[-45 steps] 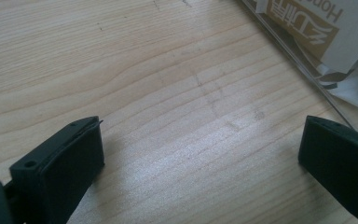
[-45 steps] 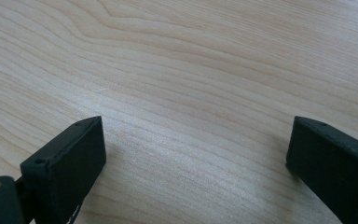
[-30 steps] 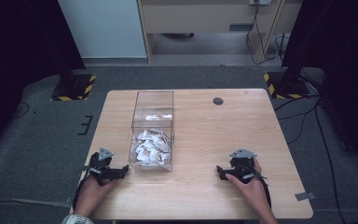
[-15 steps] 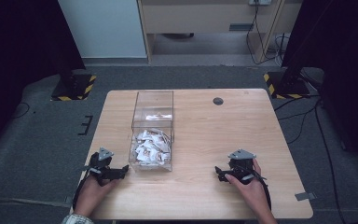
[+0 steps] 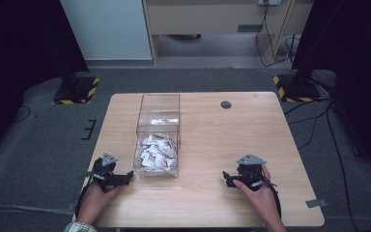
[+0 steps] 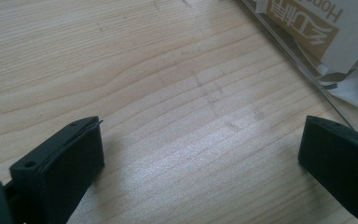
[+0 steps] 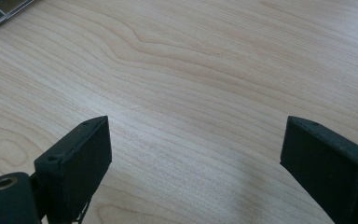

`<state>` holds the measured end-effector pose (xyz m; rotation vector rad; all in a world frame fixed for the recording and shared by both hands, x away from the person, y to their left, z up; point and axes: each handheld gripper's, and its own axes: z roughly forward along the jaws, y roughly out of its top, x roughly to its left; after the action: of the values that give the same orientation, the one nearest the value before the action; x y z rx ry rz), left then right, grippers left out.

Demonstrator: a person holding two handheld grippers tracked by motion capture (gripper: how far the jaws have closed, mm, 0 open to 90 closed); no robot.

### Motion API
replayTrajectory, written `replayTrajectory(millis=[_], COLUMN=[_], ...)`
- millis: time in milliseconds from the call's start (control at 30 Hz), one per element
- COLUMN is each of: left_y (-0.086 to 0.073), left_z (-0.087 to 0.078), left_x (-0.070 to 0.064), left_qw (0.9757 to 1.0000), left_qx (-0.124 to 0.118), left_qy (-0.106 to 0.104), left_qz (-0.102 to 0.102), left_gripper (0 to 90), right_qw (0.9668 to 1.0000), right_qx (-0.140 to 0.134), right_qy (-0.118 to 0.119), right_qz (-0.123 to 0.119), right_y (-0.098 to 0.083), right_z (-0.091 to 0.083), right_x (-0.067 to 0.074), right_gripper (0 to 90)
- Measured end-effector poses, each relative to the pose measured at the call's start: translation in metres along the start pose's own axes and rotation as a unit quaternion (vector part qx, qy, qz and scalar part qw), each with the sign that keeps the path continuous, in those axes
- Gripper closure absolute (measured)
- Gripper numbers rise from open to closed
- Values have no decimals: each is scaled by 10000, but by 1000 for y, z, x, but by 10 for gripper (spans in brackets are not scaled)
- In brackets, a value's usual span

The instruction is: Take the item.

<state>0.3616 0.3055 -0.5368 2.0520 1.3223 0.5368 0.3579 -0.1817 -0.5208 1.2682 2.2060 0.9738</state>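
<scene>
High view: a clear plastic box (image 5: 158,135) stands on the wooden table (image 5: 222,140), its near half heaped with small white packets (image 5: 155,151). The box sits just ahead of and to the inner side of the left gripper (image 5: 123,178), whose tips point toward the box's near corner but stay apart from it. The right gripper (image 5: 227,178) lies well apart from the box, on the other side of the table's near edge, its tips turned inward toward the left one.

Left gripper view: the jaws of the left gripper (image 6: 200,158) are spread wide with bare wood between them. Beyond the right-hand jaw, the box's clear wall (image 6: 298,65) runs diagonally, and a white packet with tan print (image 6: 317,28) presses against it from inside. Nothing lies between the jaws.

Right gripper view: the right gripper (image 7: 196,149) also has its jaws released and far apart over bare wood grain, nothing held. A corner of the box (image 7: 2,14) shows far off beyond the left-hand jaw.

Each gripper is held in a hand: left hand (image 5: 95,198), right hand (image 5: 263,200).
</scene>
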Motion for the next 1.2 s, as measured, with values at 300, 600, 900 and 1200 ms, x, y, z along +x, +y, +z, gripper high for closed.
replayTrajectory(millis=[300,600,900,1200], left_y=[0,0,0,0], left_z=[0,0,0,0], left_x=[0,0,0,0], left_qw=[10000,10000,10000,10000], left_qx=[-2,-3,-4,-3], left_qy=[1,-1,-2,-1], left_qz=[-1,4,2,4], left_gripper=[0,0,0,0], right_qw=[10000,9999,9999,9999], right_qx=[24,-31,-61,-7], right_qy=[46,113,146,106], right_qz=[-41,-6,-40,-17], right_y=[1,5,14,20], right_z=[0,-4,-9,-10], right_x=[2,6,12,13], right_gripper=[113,131,153,157])
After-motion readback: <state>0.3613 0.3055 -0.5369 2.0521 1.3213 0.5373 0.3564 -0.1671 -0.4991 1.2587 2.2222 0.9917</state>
